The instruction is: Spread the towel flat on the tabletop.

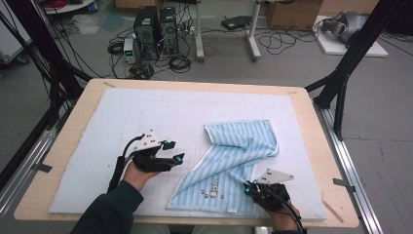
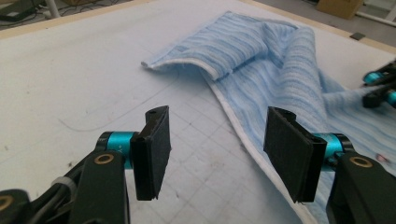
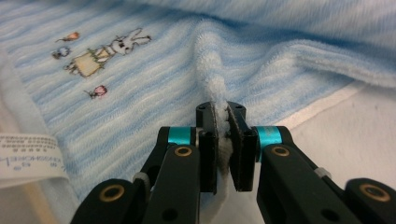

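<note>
A light blue striped towel [image 1: 234,156] lies crumpled on the pale mat, its far part folded over and a small rabbit picture [image 1: 214,187] near its front edge. My left gripper [image 1: 174,151] hovers to the left of the towel with its jaws open and nothing between them; in the left gripper view the towel [image 2: 261,60] lies ahead and to the right of the pads [image 2: 154,149]. My right gripper [image 1: 251,187] is at the towel's front right. In the right gripper view it [image 3: 222,140] is shut on a pinched ridge of the towel [image 3: 212,70].
The pale blue mat [image 1: 122,122] covers most of the wooden table [image 1: 311,117]. A white care label [image 3: 28,158] hangs at the towel's front hem. Computer towers and cables [image 1: 156,34] stand on the floor beyond the table, and black frame posts [image 1: 341,83] flank it.
</note>
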Motion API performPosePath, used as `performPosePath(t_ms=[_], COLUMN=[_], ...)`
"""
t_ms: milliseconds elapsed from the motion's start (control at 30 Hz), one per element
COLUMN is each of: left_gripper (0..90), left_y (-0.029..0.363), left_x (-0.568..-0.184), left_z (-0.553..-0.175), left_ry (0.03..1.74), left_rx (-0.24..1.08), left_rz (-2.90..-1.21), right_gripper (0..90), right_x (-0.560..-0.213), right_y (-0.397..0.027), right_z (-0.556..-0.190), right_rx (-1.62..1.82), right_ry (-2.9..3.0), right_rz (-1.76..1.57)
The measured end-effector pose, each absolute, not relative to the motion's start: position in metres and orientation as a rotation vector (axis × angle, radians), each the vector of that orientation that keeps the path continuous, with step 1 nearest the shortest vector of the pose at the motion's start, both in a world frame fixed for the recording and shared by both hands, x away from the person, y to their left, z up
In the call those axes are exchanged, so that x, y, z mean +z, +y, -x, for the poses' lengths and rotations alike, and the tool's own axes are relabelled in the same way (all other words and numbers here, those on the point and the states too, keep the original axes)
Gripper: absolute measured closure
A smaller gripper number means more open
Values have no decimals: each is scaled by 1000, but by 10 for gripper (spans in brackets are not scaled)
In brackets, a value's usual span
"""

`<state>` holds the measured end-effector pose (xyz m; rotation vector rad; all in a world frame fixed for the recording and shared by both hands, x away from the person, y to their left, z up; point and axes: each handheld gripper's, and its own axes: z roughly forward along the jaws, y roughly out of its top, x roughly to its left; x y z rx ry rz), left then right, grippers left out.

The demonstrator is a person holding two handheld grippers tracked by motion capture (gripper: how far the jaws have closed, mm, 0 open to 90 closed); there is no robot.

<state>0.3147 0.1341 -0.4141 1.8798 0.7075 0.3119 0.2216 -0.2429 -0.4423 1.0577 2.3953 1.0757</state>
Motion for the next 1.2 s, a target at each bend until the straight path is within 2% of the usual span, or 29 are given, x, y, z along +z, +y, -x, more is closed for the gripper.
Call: performPosePath(t_ms=[500, 533, 600, 667, 733, 833, 1033, 1133, 1200], left_gripper=[425, 425, 426, 425, 425, 404, 402, 426, 470], left_y=[96, 93, 88, 82, 76, 67, 50, 44, 42], left_x=[-422, -423, -425, -428, -431, -438, -451, -452, -451], left_z=[-340, -341, -344, -347, -349, -351, -354, -356, -355], left_ry=[717, 708, 709, 719, 719, 726, 749, 739, 726], left_rx=[293, 288, 277, 269, 259, 213, 165, 156, 201], left_rz=[-1910, -1910, -1918, -1923, -1929, -1932, -2025, -2079, -2103], right_gripper=[814, 784, 632, 550, 417, 292, 274, 276, 278], right_x=[-439, -439, -437, -433, -429, -426, -430, -432, -433], right_y=[-278, -279, -281, -285, -287, -288, -282, -277, -276], right_z=[-192, -191, -191, -192, -196, -202, -214, -215, -217], right_rx=[1053, 1048, 1101, 1176, 1200, 1218, 1213, 1204, 1206], right_ry=[2453, 2457, 2425, 2363, 2298, 2231, 2204, 2208, 2207], right_rz=[-1018, -1010, -1014, -1049, -1078, -1102, -1126, -1117, -1109])
